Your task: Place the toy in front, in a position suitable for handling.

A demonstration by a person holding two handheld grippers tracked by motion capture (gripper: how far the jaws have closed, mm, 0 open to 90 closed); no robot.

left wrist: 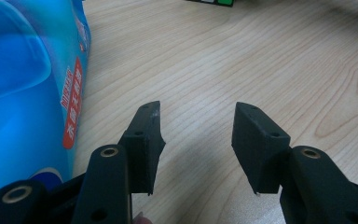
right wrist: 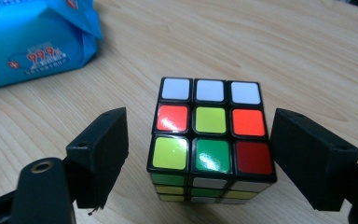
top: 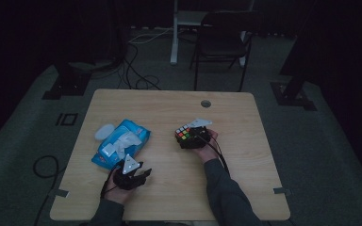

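Right gripper (right wrist: pixel 198 154): my jaws stand wide, straddling the Rubik's cube (right wrist: pixel 209 135) at frame centre on the desk (right wrist: pixel 307 60), not yet gripped. Left gripper (left wrist: pixel 196 140) open, empty; lifting remains.

glossy plastic stickers on the cube (right wrist: pixel 210 138), shiny crinkly film on the wipes pack (right wrist: pixel 32 42), matt wood-grain table (right wrist: pixel 270 51), dull black jaws

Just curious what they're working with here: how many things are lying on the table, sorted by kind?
Puzzle cube: 1
Blue wipes pack: 1
Small white object beside the pack, too dim to identify: 1
Total: 3
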